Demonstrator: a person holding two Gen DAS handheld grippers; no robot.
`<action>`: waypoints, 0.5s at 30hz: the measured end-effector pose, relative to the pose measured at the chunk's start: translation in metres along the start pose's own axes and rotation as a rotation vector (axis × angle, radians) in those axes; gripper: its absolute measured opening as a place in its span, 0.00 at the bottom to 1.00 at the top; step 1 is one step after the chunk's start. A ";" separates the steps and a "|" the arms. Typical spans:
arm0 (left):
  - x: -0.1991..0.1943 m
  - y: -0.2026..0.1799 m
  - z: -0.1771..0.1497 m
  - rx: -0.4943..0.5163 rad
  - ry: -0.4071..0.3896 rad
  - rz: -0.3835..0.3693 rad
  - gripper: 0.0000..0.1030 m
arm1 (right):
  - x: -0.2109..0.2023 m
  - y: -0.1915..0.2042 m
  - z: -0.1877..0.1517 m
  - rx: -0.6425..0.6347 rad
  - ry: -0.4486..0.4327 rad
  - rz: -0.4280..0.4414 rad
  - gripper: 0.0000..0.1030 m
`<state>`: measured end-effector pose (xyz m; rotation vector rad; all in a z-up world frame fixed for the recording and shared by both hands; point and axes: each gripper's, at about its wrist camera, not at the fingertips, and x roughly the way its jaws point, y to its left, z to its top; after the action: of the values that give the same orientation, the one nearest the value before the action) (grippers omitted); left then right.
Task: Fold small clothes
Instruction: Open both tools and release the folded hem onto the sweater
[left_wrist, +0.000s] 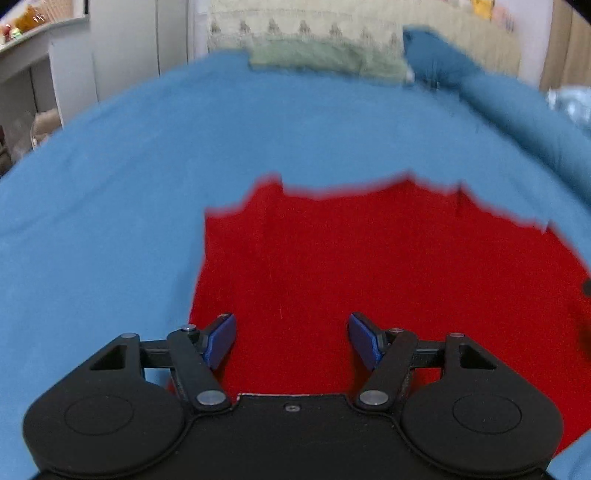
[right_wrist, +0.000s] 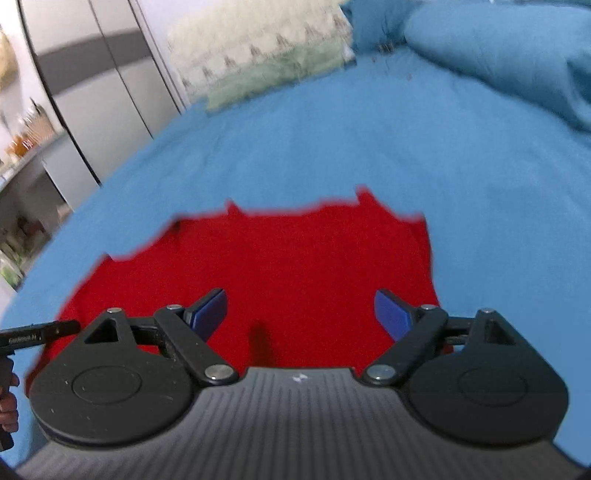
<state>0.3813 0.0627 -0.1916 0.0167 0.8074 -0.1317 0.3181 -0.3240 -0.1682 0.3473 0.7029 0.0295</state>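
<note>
A small red garment (left_wrist: 369, 266) lies flat on a blue bed sheet (left_wrist: 147, 147); it also shows in the right wrist view (right_wrist: 295, 266). My left gripper (left_wrist: 291, 334) is open and empty, hovering over the garment's near left part. My right gripper (right_wrist: 299, 314) is open and empty over the garment's near right part. The left gripper's body (right_wrist: 33, 334) and the hand holding it show at the left edge of the right wrist view. The garment's near edge is hidden under both grippers.
A green and cream pillow (left_wrist: 325, 51) lies at the head of the bed, and a bunched blue duvet (left_wrist: 517, 110) lies along the right side. Grey wardrobe doors (right_wrist: 92, 92) and cluttered shelves (right_wrist: 22, 155) stand to the left of the bed.
</note>
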 end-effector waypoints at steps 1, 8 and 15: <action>-0.003 -0.004 -0.003 0.023 -0.024 0.009 0.71 | 0.003 -0.005 -0.004 0.013 0.018 -0.010 0.99; -0.013 -0.009 0.007 -0.004 0.005 0.035 0.72 | 0.006 -0.005 -0.006 -0.012 0.054 -0.097 0.96; -0.079 -0.034 0.005 0.079 -0.113 -0.043 1.00 | -0.061 0.012 0.009 -0.091 -0.027 -0.070 0.96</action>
<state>0.3271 0.0373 -0.1298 0.0660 0.6894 -0.2039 0.2781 -0.3241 -0.1194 0.2350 0.6841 -0.0096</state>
